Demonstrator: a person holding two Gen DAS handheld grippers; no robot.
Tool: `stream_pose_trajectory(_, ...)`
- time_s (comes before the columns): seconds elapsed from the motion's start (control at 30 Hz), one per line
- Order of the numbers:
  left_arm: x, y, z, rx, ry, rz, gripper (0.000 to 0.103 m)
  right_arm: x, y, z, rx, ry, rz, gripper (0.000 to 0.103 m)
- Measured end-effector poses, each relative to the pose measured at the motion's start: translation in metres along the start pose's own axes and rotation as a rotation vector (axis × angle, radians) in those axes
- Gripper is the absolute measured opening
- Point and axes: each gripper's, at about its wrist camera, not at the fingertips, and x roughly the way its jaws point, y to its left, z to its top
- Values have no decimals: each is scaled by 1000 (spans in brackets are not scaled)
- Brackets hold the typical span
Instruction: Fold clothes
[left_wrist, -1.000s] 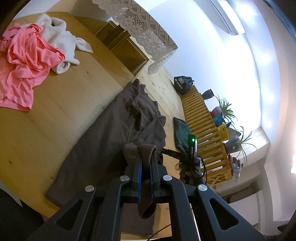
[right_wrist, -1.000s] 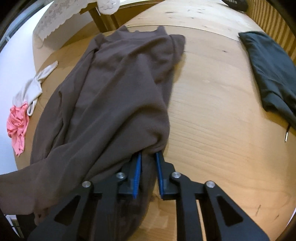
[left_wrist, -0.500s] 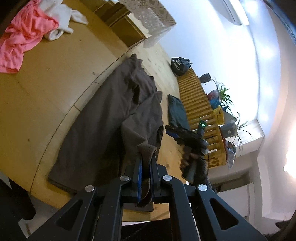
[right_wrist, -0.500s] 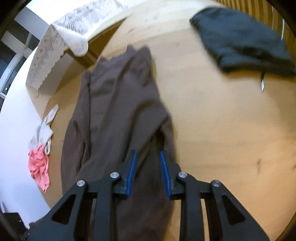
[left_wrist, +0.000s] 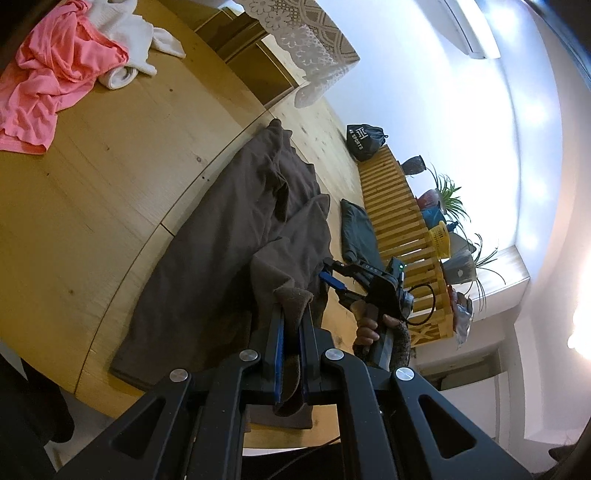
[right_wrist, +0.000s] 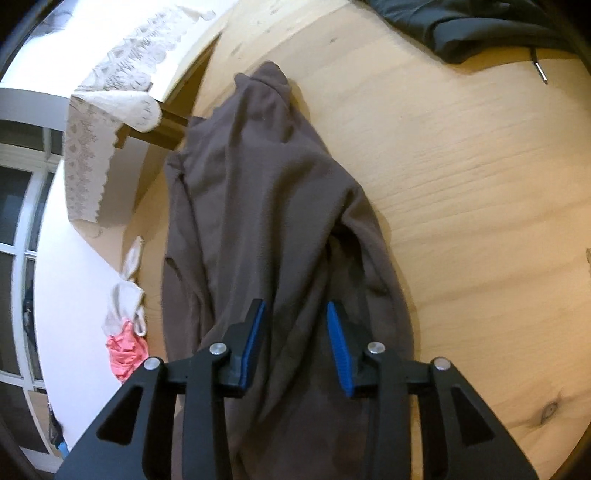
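With our left gripper clamped on a corner of the brown garment, which lies lengthwise on the desk straight ahead of both grippers, our right gripper is opening its fingers just above the cloth, gripping nothing.

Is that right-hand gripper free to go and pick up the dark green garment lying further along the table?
Probably yes. The right gripper is opening with nothing pinched, hanging over the brown garment. Only bare table lies between it and the dark green garment.
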Motion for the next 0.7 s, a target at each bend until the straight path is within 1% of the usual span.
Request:
stream_pose_trajectory(0.1,0,1,0,-1,1,2,6,15,13,4,-49,14,-55,34)
stream_pose_trajectory(0.13,0,1,-1,-1,1,2,6,20,16,5,-63,18,-67,32)
stream_pose_trajectory(0.17,0,1,-1,-1,2,3,6,23,20,5,-87,30,-95,16)
stream_pose_trajectory(0.2,-1,2,-1,-2,2,3,6,26,24,4,-110,41,-122,6)
stream_pose_trajectory(0.33,1,-4,-3,30,16,15,6,18,36,6,-202,93,-202,5)
stream_pose_trajectory(0.4,3,-12,-7,66,30,25,6,2,42,13,-254,106,-249,5)
stream_pose_trajectory(0.47,6,-18,-14,71,44,16,6,-17,46,21,-289,99,-282,5)
stream_pose_trajectory(0.53,14,-27,-27,68,80,-6,6,-37,47,33,-314,74,-332,5)
stream_pose_trajectory(0.6,25,-33,-40,74,113,-31,6,-48,43,40,-323,46,-352,5)
stream_pose_trajectory(0.67,41,-41,-52,172,156,24,4,-36,31,43,-311,86,-341,5)
stream_pose_trajectory(0.7,54,-40,-62,193,222,33,4,-26,21,41,-294,115,-361,5)
